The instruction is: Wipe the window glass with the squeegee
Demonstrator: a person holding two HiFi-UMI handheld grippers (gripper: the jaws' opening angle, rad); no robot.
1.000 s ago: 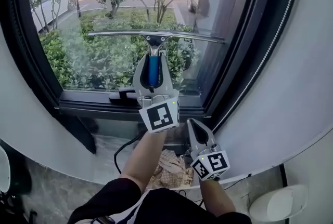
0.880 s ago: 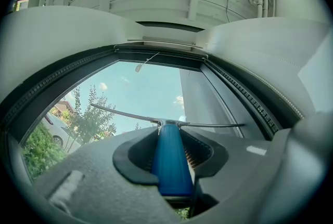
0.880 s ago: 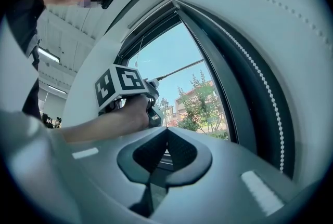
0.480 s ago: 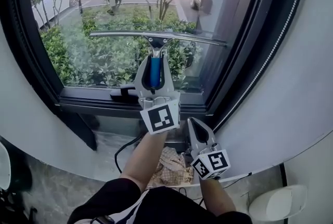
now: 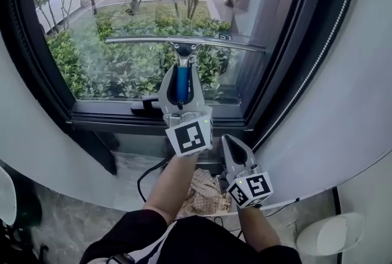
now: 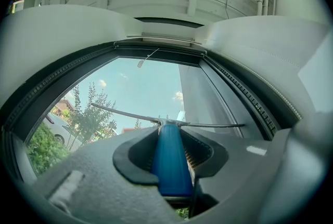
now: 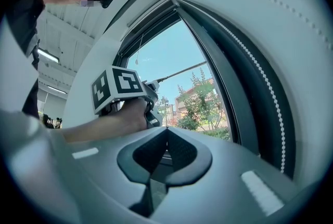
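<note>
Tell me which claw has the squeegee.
The left claw, up at the window glass, jaws shut on the squeegee by its blue handle. The right claw hangs lower, shut and empty.

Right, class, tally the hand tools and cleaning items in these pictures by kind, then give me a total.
grippers: 2 (left gripper, right gripper)
squeegee: 1
patterned cloth: 1
Total: 4
</note>
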